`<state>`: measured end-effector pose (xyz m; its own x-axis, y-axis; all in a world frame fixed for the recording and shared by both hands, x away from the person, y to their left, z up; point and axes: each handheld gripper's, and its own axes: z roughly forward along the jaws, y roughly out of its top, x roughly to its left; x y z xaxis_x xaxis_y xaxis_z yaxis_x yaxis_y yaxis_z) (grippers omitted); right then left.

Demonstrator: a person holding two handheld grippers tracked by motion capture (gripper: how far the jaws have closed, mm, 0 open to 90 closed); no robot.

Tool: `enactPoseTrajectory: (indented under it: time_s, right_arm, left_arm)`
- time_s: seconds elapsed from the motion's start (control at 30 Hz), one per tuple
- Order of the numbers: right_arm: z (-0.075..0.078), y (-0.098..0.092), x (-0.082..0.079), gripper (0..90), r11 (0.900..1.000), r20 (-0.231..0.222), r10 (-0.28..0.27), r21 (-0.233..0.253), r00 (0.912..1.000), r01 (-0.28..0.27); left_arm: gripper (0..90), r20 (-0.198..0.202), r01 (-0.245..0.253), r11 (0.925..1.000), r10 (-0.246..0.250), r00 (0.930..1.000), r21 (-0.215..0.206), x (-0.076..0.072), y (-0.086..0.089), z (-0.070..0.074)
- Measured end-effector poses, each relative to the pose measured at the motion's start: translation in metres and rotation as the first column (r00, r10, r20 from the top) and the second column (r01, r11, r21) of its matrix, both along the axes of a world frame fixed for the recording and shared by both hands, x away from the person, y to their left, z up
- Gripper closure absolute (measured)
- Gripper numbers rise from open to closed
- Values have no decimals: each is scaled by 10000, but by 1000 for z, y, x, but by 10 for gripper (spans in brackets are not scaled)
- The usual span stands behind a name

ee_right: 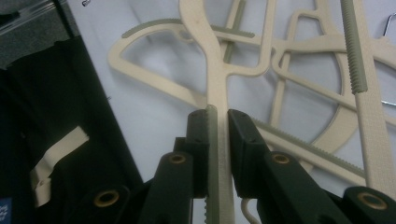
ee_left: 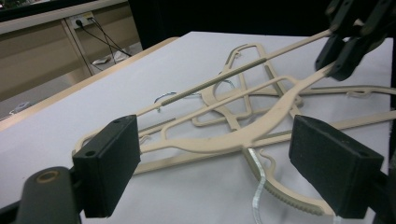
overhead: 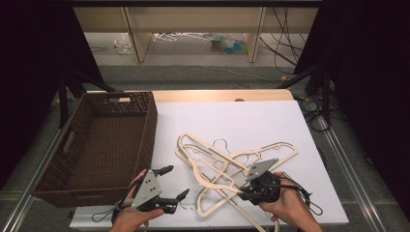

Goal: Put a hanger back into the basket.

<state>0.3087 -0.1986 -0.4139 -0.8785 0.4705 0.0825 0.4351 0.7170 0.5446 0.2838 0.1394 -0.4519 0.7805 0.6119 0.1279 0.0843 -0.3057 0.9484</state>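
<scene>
Right gripper (ee_right: 217,126) clenched on hanger bar (ee_right: 215,93); left gripper (overhead: 173,182) released, just beside pile

We note a table (overhead: 270,121) with a white top and a bare wooden strip along its far edge. A brown wicker basket (overhead: 96,145) sits at its left edge; tangled beige hangers (overhead: 227,169) lie near the front edge.

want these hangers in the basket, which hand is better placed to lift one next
Right. The right gripper already has its fingers closed around a bar of one hanger in the pile. The left gripper is open beside the pile, holding nothing, though it is nearer the basket.
</scene>
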Motion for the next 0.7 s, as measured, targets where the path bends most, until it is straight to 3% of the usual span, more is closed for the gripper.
enactPoseTrajectory:
  time_s: [0.17,0.23,0.4,0.5,0.6,0.67,0.7]
  right_arm:
    - [6,-8,-3,797,9999,-73,134,64,9999,-133]
    - [9,-11,-3,797,9999,-4,152,61,9999,-152]
    - [16,-17,-4,796,9995,15,273,128,9996,-273]
    - [18,-18,-5,797,9995,-33,317,85,9995,-316]
    - [18,-18,-5,796,9993,-6,356,78,9994,-356]
    - [18,-18,-5,796,9991,-10,414,67,9991,-414]
    - [18,-19,-4,796,9991,-47,428,54,9991,-427]
  left_arm:
    - [218,66,-72,9986,69,10000,531,14,-10,-5]
    - [228,122,-25,9956,13,9999,937,18,-14,-8]
    - [250,118,128,9806,-154,9998,1954,24,-27,-19]
    - [255,409,422,9622,-551,9976,2689,28,-34,-25]
    - [259,420,507,9606,-646,9970,2732,31,-39,-28]
    - [262,526,496,9558,-676,9963,2897,32,-41,-30]
    - [265,604,562,9495,-785,9951,3087,33,-42,-31]
